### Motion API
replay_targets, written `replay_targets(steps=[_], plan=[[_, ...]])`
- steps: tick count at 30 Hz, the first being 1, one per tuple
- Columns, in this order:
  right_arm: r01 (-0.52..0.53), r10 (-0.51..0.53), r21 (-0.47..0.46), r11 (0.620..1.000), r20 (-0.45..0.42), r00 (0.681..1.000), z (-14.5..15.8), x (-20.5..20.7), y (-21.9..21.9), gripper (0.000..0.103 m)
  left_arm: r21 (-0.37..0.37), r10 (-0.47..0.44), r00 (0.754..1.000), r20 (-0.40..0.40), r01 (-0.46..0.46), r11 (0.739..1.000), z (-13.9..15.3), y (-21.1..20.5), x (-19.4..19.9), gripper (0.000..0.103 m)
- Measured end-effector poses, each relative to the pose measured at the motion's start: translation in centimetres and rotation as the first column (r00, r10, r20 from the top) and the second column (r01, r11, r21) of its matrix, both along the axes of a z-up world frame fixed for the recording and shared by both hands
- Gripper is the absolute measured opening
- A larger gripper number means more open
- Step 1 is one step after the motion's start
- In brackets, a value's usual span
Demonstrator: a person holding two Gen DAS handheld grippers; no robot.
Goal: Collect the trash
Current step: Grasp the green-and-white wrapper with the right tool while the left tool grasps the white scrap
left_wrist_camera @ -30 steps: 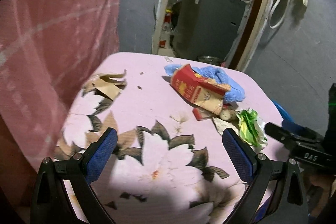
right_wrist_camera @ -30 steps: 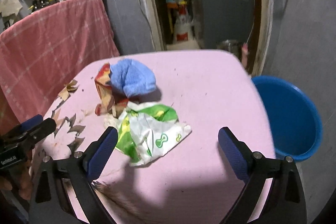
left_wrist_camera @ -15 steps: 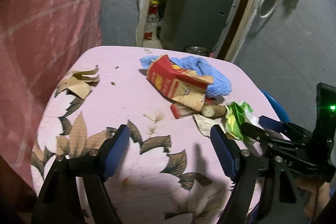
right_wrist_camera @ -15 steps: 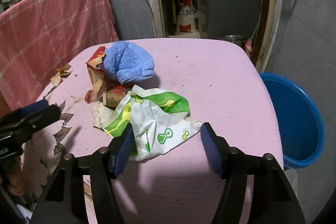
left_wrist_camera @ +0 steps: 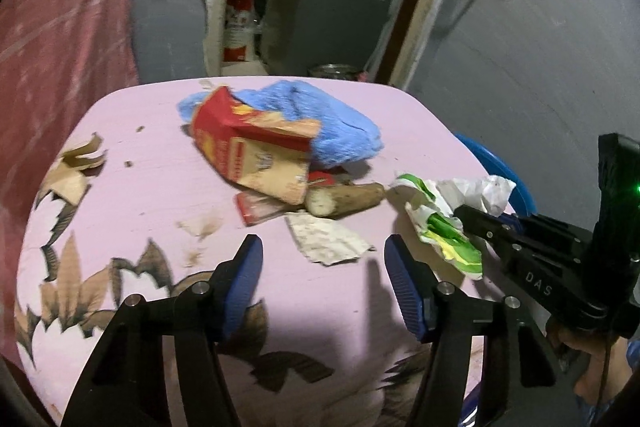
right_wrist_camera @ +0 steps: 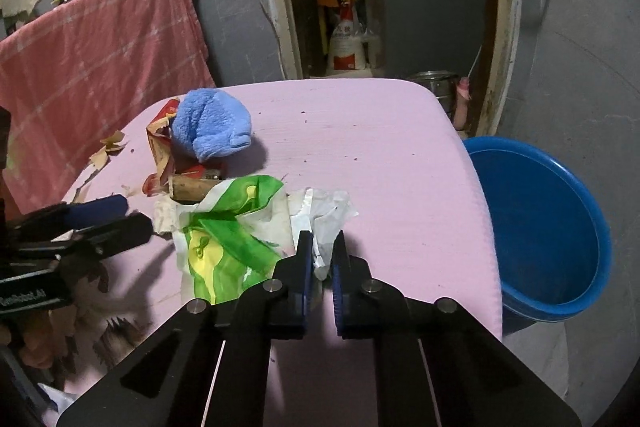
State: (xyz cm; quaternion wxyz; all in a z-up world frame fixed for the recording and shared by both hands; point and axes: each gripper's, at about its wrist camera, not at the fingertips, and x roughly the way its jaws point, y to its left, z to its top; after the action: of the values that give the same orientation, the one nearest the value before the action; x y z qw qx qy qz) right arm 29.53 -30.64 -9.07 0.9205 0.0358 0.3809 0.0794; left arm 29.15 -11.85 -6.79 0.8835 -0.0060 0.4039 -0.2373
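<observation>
The green and white wrapper is lying crumpled on the pink table, near its right edge, and the right gripper has its blue pads clamped onto the white torn end of it. That gripper comes in from the near side, angled down at the table. In the left wrist view the same gripper pokes in from the right with the wrapper bunched at its tip, and a bit of the hand holding it shows at the bottom right corner, mostly cut off.

The left gripper is tilted down over the table too, jaws closing with nothing between them, just bare tablecloth. A scrap of dirty paper lies just past its tips.

Beyond that is the rest of the pile: a brown root stub, a torn red carton and a blue fluffy cloth partly behind the carton. There's something small and red under the carton, can't tell what. The left view is motion-blurred, so the carton's print is unreadable.

A blue bucket sits on the floor right beside the table's right edge, its near rim hidden behind the table corner.
</observation>
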Motion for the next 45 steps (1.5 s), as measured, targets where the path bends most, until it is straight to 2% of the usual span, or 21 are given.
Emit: replay_targets(steps=[3, 10, 14, 19, 25, 26, 27, 28, 30, 32, 39, 43, 45], plan=[[0.002, -0.002, 0.010, 1.000, 0.005, 1.000, 0.0, 0.0, -0.1, 0.007, 0.033, -0.026, 1.000, -0.010, 0.026, 0.999, -0.5, -1.1, 0.3, 0.056], [0.015, -0.016, 0.032, 0.999, 0.025, 1.000, 0.0, -0.3, -0.8, 0.006, 0.108, -0.021, 1.000, 0.005, 0.021, 0.994, -1.1, -2.0, 1.1, 0.040], [0.023, -0.025, 0.053, 0.998, 0.030, 0.999, 0.0, -0.5, -1.2, 0.006, 0.104, -0.021, 1.000, 0.005, 0.021, 0.994, -1.3, -2.2, 1.3, 0.038], [0.027, -0.031, 0.077, 0.997, 0.051, 0.998, 0.2, -1.0, -1.7, 0.006, 0.059, -0.009, 1.000, -0.012, 0.009, 0.998, -1.0, -1.2, 1.0, 0.036], [0.021, -0.026, 0.133, 0.991, 0.037, 0.999, 0.1, -1.0, -2.0, 0.009, 0.069, -0.008, 1.000, 0.000, 0.008, 0.998, -0.7, -1.0, 0.2, 0.036], [0.015, -0.020, 0.130, 0.991, 0.036, 0.999, 0.1, -1.0, -1.9, 0.010, 0.069, -0.005, 1.000, 0.001, 0.005, 0.998, -0.7, -0.8, 0.0, 0.036], [0.005, -0.010, 0.130, 0.992, 0.039, 0.999, 0.2, -1.0, -1.8, 0.016, 0.069, 0.000, 1.000, 0.002, 0.000, 0.998, -0.7, -0.5, -0.3, 0.036], [-0.006, 0.001, 0.130, 0.992, 0.041, 0.999, 0.3, -1.1, -1.6, 0.030, 0.069, 0.005, 1.000, 0.002, -0.005, 0.998, -0.6, -0.4, -0.3, 0.036], [-0.027, 0.020, 0.122, 0.992, 0.059, 0.998, 0.6, -1.3, -1.2, 0.040, 0.073, 0.024, 1.000, 0.003, -0.024, 0.997, -0.6, 0.1, -0.5, 0.036], [-0.049, 0.041, 0.112, 0.992, 0.073, 0.996, 0.9, -1.4, -0.7, 0.042, 0.066, 0.037, 0.999, -0.001, -0.037, 0.997, -0.5, 0.7, -0.6, 0.036], [-0.112, 0.110, 0.055, 0.992, 0.040, 0.993, 0.2, -0.8, 1.7, 0.053, 0.053, 0.101, 0.995, -0.005, -0.101, 0.993, -0.4, 2.9, -1.1, 0.036], [-0.129, 0.129, 0.002, 0.992, 0.030, 0.991, -0.2, -0.6, 2.9, 0.060, 0.033, 0.121, 0.993, -0.012, -0.121, 0.992, -0.2, 3.9, -1.2, 0.036], [-0.126, 0.127, -0.025, 0.992, 0.029, 0.991, -0.4, -0.6, 3.4, 0.061, 0.027, 0.128, 0.992, -0.012, -0.128, 0.991, -0.2, 4.2, -1.3, 0.036]])
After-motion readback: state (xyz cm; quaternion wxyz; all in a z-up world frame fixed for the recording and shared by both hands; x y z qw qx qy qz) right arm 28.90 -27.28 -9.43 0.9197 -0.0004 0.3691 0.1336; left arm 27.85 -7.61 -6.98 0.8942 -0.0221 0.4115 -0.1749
